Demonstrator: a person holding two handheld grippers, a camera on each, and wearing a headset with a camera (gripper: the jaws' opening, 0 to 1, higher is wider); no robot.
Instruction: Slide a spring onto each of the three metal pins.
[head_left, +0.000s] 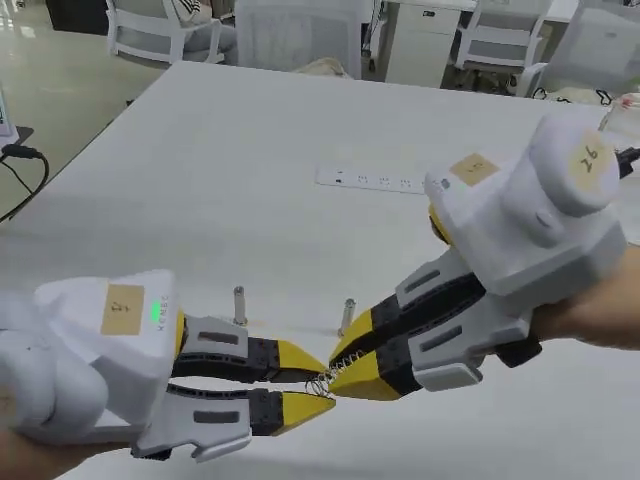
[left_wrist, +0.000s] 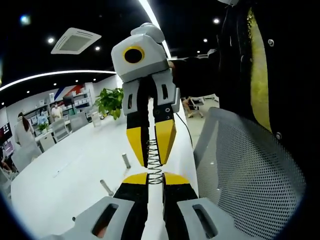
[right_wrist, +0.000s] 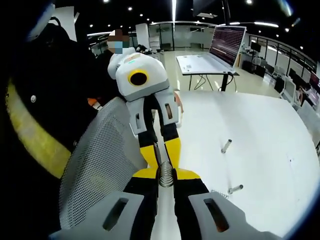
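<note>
My right tongs are clamped on the spring, which runs tip to tip into my left tongs. Those jaws sit close about its other end, but I cannot tell whether they pinch it. In the head view the spring's long axis lies from 8 to 2 o'clock, above the table. One pin stands upright at 12 o'clock, just beyond, nearer my right hand. Another pin stands at 10 o'clock.

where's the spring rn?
Head view, low centre: the spring is pinched between the meeting tips of the left gripper and right gripper, on the near side of the upright pin.
</note>
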